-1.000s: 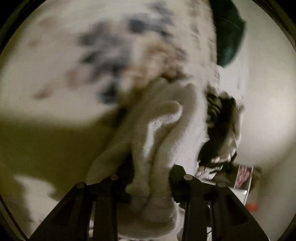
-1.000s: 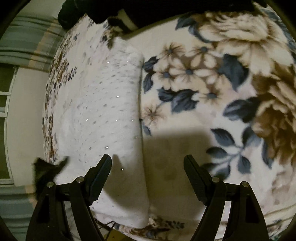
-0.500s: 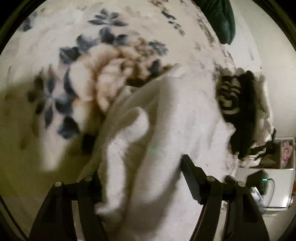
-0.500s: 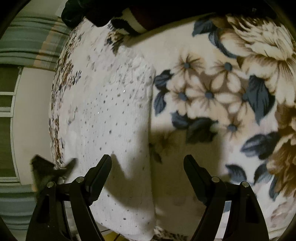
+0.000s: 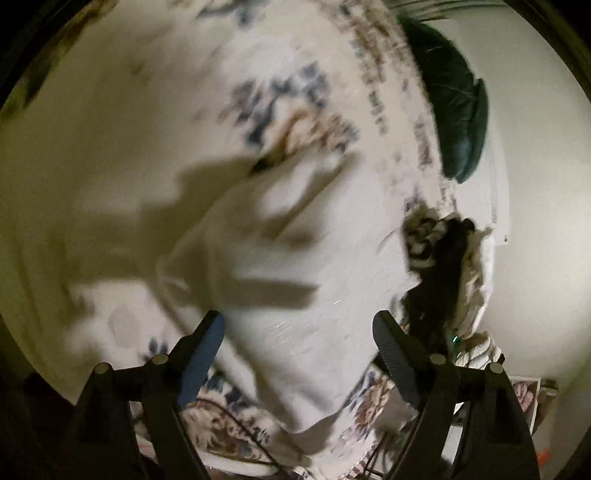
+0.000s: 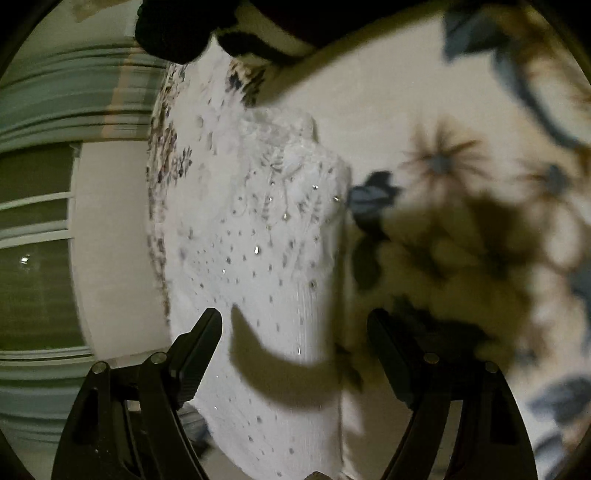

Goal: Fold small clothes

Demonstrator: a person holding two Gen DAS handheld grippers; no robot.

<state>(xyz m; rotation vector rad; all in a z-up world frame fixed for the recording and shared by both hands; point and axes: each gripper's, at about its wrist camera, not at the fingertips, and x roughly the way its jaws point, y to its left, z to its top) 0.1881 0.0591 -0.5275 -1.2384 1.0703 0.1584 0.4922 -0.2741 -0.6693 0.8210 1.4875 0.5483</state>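
left gripper (image 5: 297, 334): jaws are seen spread wide and opening; nothing is pinched, and the pads are clear of the cloth. the white knit garment with small silver sequins (image 5: 295, 288) is seen lying below and between the fingers, its folded bulk running from 6 o'clock up toward 12 o'clock; the view is heavily motion-blurred. the garment is laid on a cream fleece blanket printed with blue and brown flowers (image 5: 122, 122). a black-and-white patterned pile of clothes (image 5: 439, 247) is noted at 3 o'clock, just beside the garment's edge. a dark green cushion (image 5: 454, 107) is noted at 1 o'clock, by the pale wall.

right gripper (image 6: 295, 338): jaws are held spread wide, empty. the same white sequinned garment (image 6: 266, 236) is seen under the left finger and extends to 12 o'clock; its straight edge passes between the fingers. the flowered blanket (image 6: 461, 240) fills 3 o'clock. dark clothing (image 6: 221, 26) is noted at 12 o'clock, striped curtains (image 6: 55, 99) at 10 o'clock.
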